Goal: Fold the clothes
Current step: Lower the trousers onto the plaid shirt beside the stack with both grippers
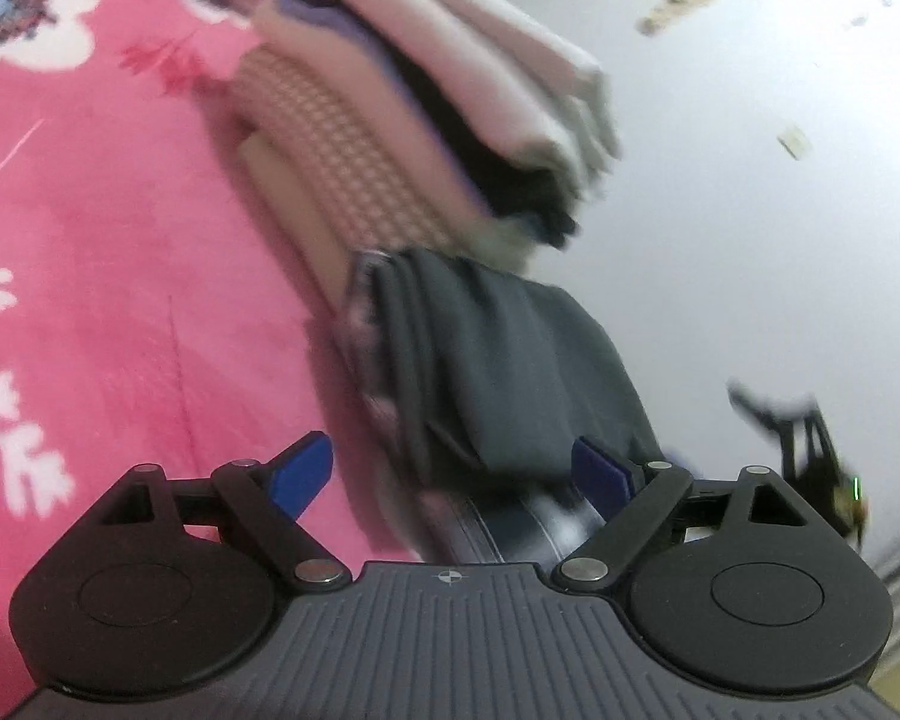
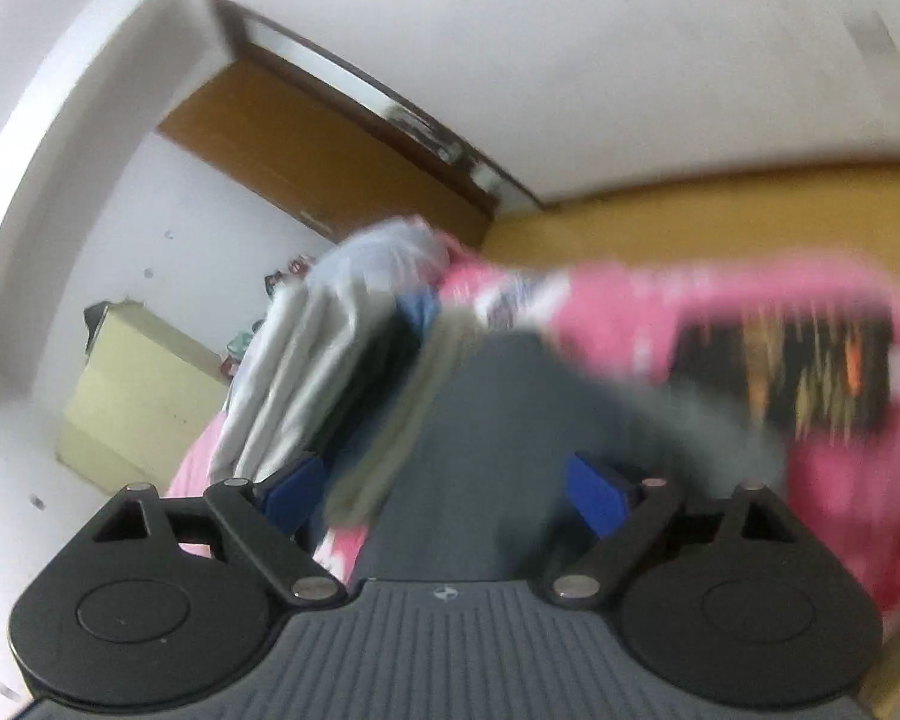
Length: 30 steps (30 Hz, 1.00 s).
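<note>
Pink floral bedspread, white wall, brown door

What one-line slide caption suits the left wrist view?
Open left gripper facing a folded dark grey garment beside a stack of folded clothes on a pink floral bedspread.

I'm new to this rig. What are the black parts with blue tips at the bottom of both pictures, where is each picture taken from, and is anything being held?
Those are hand-held two-finger grippers; a person carries one in each hand, with a camera on each looking along its fingers. One picture is from the left gripper, the other from the right gripper. Both are open and grip nothing, though a folded dark grey garment lies between the blue pads. It rests on a pink floral bedspread, beside a stack of folded clothes. The images are blurred.
</note>
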Each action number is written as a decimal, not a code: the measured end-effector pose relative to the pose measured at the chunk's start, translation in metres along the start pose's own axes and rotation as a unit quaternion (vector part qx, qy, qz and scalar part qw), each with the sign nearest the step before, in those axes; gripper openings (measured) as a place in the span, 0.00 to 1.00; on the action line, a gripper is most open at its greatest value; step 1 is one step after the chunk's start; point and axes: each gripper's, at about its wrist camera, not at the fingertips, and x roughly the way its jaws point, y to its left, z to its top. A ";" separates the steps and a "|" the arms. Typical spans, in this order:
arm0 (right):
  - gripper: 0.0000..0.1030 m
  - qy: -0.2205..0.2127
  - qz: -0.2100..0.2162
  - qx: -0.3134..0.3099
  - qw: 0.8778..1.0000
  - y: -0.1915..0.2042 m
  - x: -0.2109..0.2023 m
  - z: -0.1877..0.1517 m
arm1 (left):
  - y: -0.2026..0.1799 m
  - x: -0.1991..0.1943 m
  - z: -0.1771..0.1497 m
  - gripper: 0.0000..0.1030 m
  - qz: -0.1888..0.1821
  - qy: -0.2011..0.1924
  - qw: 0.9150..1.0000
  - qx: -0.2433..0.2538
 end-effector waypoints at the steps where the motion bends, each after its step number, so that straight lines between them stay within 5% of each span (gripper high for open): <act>1: 0.87 0.010 -0.003 0.012 1.000 -0.002 0.001 -0.010 | 0.002 0.005 0.005 0.85 0.004 0.004 1.000 -0.006; 9: 0.85 0.042 -0.069 0.055 0.995 -0.016 0.046 -0.021 | -0.002 0.032 0.006 0.83 -0.026 0.061 0.998 -0.018; 12: 0.83 0.040 -0.076 0.057 0.995 -0.017 0.055 -0.023 | -0.005 0.042 0.004 0.69 -0.032 0.084 0.996 -0.021; 18: 0.59 0.022 -0.093 0.077 0.992 -0.023 0.064 -0.029 | -0.013 0.049 0.002 0.29 -0.047 0.094 0.994 -0.013; 20: 0.28 0.017 -0.093 0.076 0.993 -0.025 0.065 -0.029 | -0.020 0.049 -0.001 0.17 -0.048 0.097 0.994 0.008; 23: 0.12 0.011 -0.083 0.069 0.994 -0.024 0.063 -0.026 | -0.031 0.048 -0.006 0.09 -0.054 0.092 0.994 0.036; 30: 0.10 0.004 -0.052 0.062 0.997 -0.013 0.042 -0.021 | -0.062 0.038 -0.020 0.07 -0.083 0.102 0.988 0.080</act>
